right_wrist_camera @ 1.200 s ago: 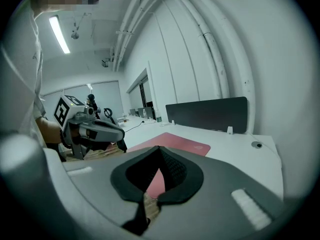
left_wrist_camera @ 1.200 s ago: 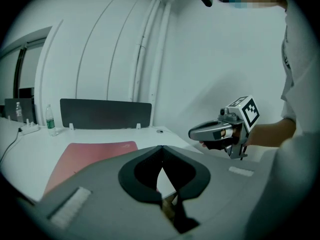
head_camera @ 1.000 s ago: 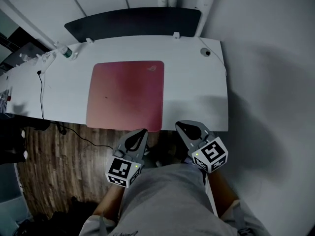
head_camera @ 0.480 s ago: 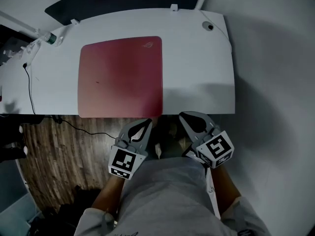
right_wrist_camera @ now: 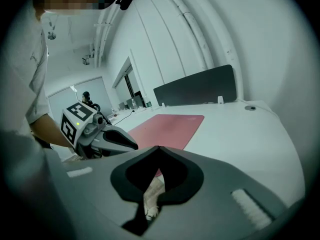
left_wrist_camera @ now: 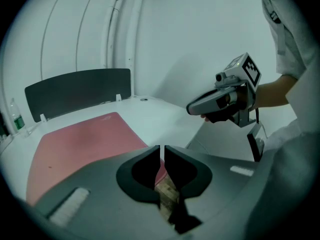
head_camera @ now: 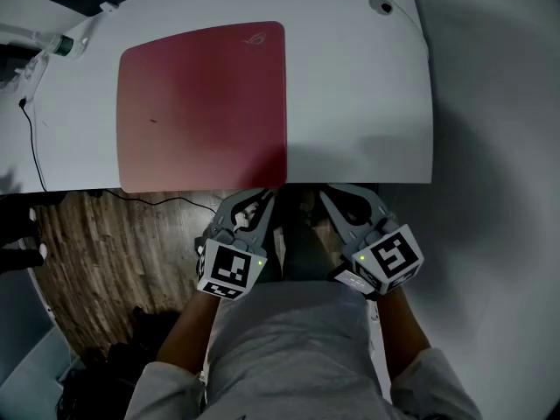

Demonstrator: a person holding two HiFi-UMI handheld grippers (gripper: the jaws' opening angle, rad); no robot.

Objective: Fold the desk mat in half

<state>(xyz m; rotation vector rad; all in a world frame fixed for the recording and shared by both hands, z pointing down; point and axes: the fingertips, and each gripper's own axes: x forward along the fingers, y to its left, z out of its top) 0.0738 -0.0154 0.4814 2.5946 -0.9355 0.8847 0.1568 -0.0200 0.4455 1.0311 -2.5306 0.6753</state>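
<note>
The red desk mat (head_camera: 201, 103) lies flat and unfolded on the white desk (head_camera: 359, 103), its near edge along the desk's front edge. Both grippers hover just in front of that edge, over the floor. My left gripper (head_camera: 262, 198) points at the mat's near right corner; its jaws have just been opening to a narrow slit with nothing between them (left_wrist_camera: 162, 151). My right gripper (head_camera: 331, 195) sits to its right, in front of bare desk, its tips meeting and empty (right_wrist_camera: 158, 148). The mat (left_wrist_camera: 75, 144) also shows beyond each gripper's jaws (right_wrist_camera: 167, 126).
A dark panel (left_wrist_camera: 75, 91) stands along the desk's far edge. A plastic bottle (head_camera: 61, 44) and a black cable (head_camera: 31, 138) are at the desk's left end, and a round grommet (head_camera: 382, 7) is at the far right. Wood floor (head_camera: 114, 252) lies below.
Both grippers have sunk and come close to the desk's front edge, and the desk and mat now fill more of the head view. The left jaws have parted slightly.
</note>
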